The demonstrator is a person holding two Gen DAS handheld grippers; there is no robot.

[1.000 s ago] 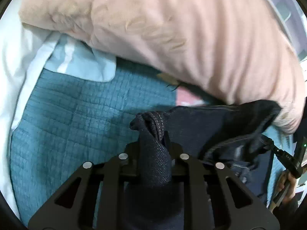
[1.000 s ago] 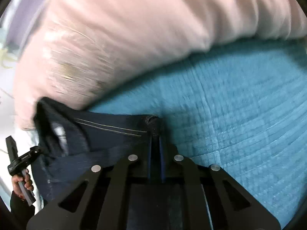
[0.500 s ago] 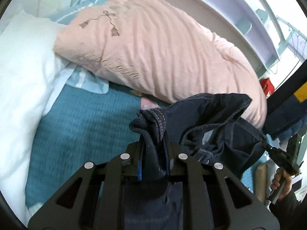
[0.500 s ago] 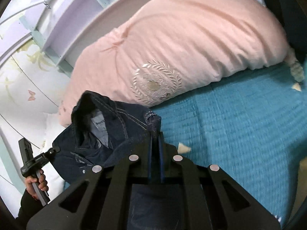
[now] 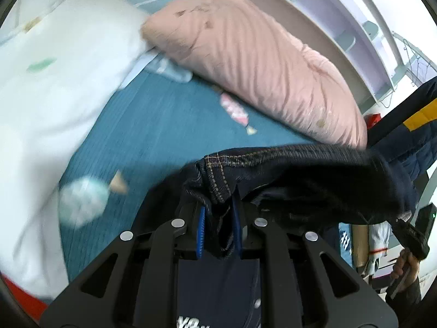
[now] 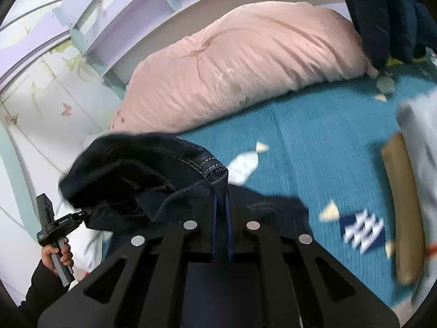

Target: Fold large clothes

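Observation:
Dark blue jeans hang in the air between my two grippers, held at the waistband with orange stitching. My left gripper is shut on one end of the waistband. My right gripper is shut on the other end of the jeans. The waistband is stretched nearly straight across above the teal bedspread. The rest of the jeans drops below the grippers and is mostly hidden. The right gripper shows at the lower right of the left wrist view; the left gripper shows at the lower left of the right wrist view.
A large pink pillow lies along the headboard. A white pillow sits at the left. A brown roll and a pale cloth lie at the right. Dark hanging clothes are at the upper right.
Both grippers have risen and pulled back from the pillow with the jeans. The waistband has gone from bunched and open to stretched taut between them. More of the bed shows.

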